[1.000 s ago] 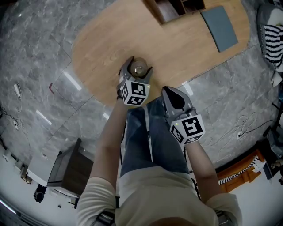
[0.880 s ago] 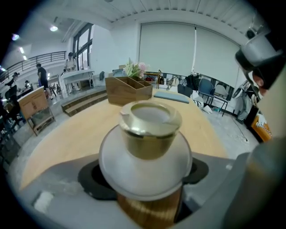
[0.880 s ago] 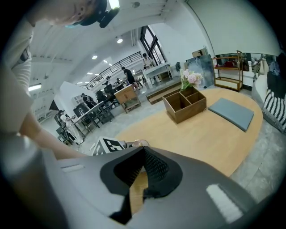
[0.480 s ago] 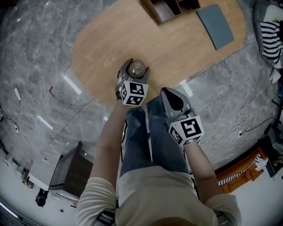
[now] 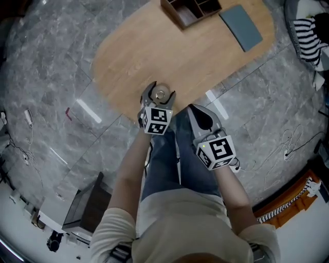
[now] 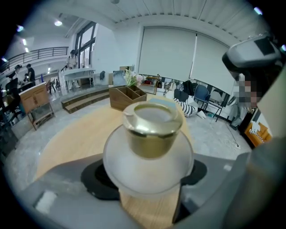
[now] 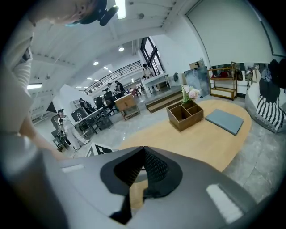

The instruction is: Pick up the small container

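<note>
While the small container (image 6: 149,147), a frosted jar with a gold lid, sits squarely between the jaws of the left tool (image 5: 160,92), its rounded sides meet the dark pads on both sides, so the tool reads as clenched on the jar. The reach and the closing therefore look done. What remains, by the look of it, is the lift itself: wood grain of the oval surface (image 5: 154,56) shows just beneath the jar between the jaws, and whether the base has cleared it cannot be told. From the head view, the jar is near the edge of the surface closest to the person. The right tool (image 7: 143,156) hangs off the surface, just beside the left one, with its jaws pressed together on nothing, taking no part. Well beyond both tools, at the far end of the surface, stand a wooden organiser box (image 5: 190,9) and a grey pad (image 5: 240,26).
</note>
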A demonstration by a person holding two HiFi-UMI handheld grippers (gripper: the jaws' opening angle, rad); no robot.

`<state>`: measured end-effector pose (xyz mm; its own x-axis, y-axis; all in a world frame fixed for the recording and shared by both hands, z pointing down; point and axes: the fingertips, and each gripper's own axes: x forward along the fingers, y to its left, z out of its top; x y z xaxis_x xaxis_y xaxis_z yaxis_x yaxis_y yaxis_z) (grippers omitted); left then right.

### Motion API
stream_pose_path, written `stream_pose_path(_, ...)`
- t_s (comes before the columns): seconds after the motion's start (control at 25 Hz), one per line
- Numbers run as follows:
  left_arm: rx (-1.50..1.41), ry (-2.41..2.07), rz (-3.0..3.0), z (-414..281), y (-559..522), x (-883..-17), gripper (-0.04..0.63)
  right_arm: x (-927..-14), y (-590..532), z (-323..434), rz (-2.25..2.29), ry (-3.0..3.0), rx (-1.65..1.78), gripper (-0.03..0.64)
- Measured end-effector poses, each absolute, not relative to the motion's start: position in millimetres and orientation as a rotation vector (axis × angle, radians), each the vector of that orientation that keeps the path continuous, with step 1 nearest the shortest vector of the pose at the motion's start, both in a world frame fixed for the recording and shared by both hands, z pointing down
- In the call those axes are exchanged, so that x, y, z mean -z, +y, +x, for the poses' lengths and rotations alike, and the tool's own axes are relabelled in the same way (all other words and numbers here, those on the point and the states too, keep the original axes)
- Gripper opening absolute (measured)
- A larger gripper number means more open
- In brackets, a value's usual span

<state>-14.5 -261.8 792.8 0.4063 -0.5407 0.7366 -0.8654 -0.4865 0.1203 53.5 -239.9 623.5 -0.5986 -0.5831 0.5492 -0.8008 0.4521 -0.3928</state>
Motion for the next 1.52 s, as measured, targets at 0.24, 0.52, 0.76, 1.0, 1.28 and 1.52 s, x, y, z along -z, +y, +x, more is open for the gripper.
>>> stream_pose_path(0.24, -0.813, -1.176, 2.176, -19.6, -224.6, -751.7, 0.344, -584.4, -213.1, 40.0, 1.232, -2.405, -0.862, 0.000)
stream_pose_path(0.52, -0.785, -1.175, 2.210, -31.0, -192.4, -694.4, 0.344, -543.6, -179.3, 33.1, 1.282, -2.429, -0.788, 0.000)
stream_pose_path(0.76, -0.727, -1.205, 2.228, -42.5, -168.9, -642.4, 0.344, -505.8, -159.1, 31.3, 1.328, -2.459, -0.729, 0.000)
stream_pose_path(1.0, -0.682, -1.208, 2.234, -48.7, -139.9, -599.4, 0.344, -475.3, -133.6, 24.5, 1.334, -2.487, -0.682, 0.000)
stream_pose_path(1.28, -0.592, -1.213, 2.245, -54.6, -119.7, -548.9, 0.344, -448.9, -109.7, 14.0, 1.321, -2.509, -0.646, 0.000)
stream_pose_path(1.52, -0.562, -1.219, 2.248, -59.6, -100.7, -519.7, 0.344, -429.8, -91.3, 9.5, 1.296, -2.534, -0.607, 0.000)
